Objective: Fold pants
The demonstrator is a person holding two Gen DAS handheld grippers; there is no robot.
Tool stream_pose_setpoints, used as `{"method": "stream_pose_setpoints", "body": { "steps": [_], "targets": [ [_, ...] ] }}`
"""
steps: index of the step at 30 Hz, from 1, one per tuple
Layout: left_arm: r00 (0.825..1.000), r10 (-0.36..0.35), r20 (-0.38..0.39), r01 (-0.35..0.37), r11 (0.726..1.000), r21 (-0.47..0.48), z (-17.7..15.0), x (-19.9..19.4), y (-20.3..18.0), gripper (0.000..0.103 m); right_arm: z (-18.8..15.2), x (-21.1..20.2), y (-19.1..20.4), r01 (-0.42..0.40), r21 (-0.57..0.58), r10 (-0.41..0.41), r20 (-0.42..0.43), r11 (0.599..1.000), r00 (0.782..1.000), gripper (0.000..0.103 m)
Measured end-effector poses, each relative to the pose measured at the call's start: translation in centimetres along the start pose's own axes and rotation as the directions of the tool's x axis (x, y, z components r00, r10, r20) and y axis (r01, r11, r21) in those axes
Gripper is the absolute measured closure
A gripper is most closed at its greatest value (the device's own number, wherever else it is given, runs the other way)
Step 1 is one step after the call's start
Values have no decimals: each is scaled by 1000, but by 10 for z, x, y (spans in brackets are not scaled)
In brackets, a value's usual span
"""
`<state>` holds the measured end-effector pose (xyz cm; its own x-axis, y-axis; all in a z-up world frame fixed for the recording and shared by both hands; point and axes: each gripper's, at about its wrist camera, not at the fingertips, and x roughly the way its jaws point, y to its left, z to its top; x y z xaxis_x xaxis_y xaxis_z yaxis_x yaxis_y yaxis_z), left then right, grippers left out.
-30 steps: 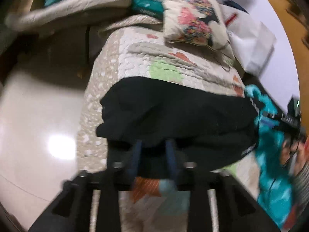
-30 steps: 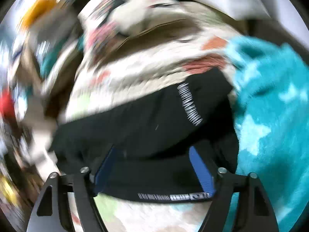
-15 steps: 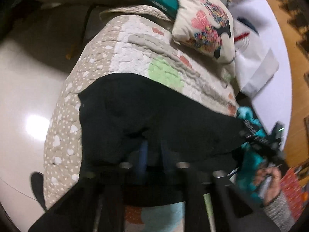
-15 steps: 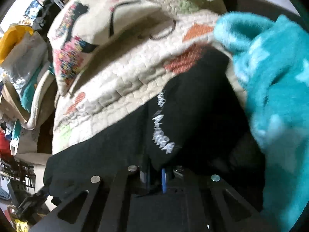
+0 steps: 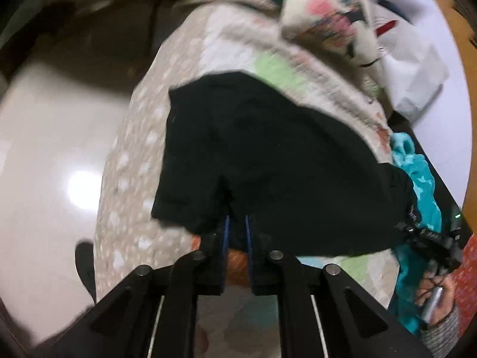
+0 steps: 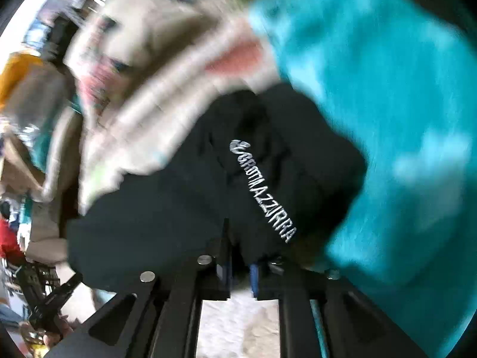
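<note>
Black fabric fills both wrist views: the pants [image 5: 268, 155] lie on the patchwork quilt [image 5: 226, 44], bunched and doubled along the near edge. A second ago my right gripper [image 6: 240, 264] stood wide over the hem; now its blue pads are drawn narrow with a fold of the pants pinched between them, right by the white lettering [image 6: 262, 191]. My left gripper [image 5: 236, 232] has narrowed as well and now bites the near edge at the other end of the garment. Since half a second ago both views have swung and blurred, so I judge I am lifting or carrying that edge, with the fold under way rather than finished; the cloth looks limp and will sag between the two grips.

Bedding is the work surface, a soft quilt that gives little resistance, over the corner of a bed. A printed pillow [image 5: 325, 15] lies beyond the pants, a teal fleece blanket [image 6: 387, 119] crowds their right side, touching them. Glossy pale floor [image 5: 50, 161] lies to the left, and white bags [image 5: 408, 59] lie beyond the pillow.
</note>
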<state>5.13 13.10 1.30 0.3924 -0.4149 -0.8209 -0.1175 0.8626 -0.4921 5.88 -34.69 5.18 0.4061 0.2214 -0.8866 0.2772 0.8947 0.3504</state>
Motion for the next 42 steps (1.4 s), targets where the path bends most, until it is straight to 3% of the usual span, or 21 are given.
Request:
{"method": "stream_pose_setpoints", "body": {
  "steps": [1,2,4,6,9,12,17,20,24,25,27,28,32,38,39,42],
  "targets": [
    [1000,-27,-9,27,999,-30,-1,-1,6,89,-2,11,-5,39,16,-38,-31,999,999,67],
    [999,-45,-10,45,998,-48,-2,-5,9,87,-4,15,-8,79,29,-78,-34,996,996,57],
    [998,-57,11,57,996,-69,-4,-17,19,76,-10,8,-9,92,44,-91,-13,995,996,52],
    [997,-69,41,73,992,-99,-5,-27,28,72,-14,-8,-1,100,23,-100,26,995,995,51],
    [988,-116,104,135,970,-200,-2,-38,48,71,-15,-40,19,163,-27,-156,166,986,974,51],
    [982,-132,135,164,951,-262,1,-40,56,71,-5,-43,61,149,-157,-113,216,976,970,49],
    [979,-147,137,180,948,-264,-1,-30,47,71,27,4,145,15,-424,41,124,906,991,49],
    [981,-152,121,178,951,-254,0,-25,44,71,51,47,185,-29,-510,67,56,860,996,49],
    [982,-148,116,173,953,-247,5,-19,40,71,69,91,200,-65,-530,47,-47,845,998,49],
    [981,-152,117,177,953,-247,7,-19,39,71,72,102,201,-87,-526,48,-87,846,995,51],
    [980,-162,117,186,950,-249,9,-19,37,71,68,112,197,-126,-519,48,-161,846,986,80],
    [980,-163,118,188,950,-249,10,-19,37,71,65,119,196,-110,-535,12,-184,837,983,95],
    [980,-147,135,177,952,-248,14,-20,37,71,62,126,214,-44,-607,-66,-159,794,985,96],
    [981,-122,149,160,945,-284,14,-22,49,71,92,126,234,80,-588,-106,-10,805,994,97],
    [982,-116,150,156,945,-288,14,-23,50,71,94,126,237,101,-593,-114,16,799,993,102],
    [982,-116,150,157,941,-300,13,-23,54,71,102,127,245,198,-591,-168,106,782,980,101]
  ]
}}
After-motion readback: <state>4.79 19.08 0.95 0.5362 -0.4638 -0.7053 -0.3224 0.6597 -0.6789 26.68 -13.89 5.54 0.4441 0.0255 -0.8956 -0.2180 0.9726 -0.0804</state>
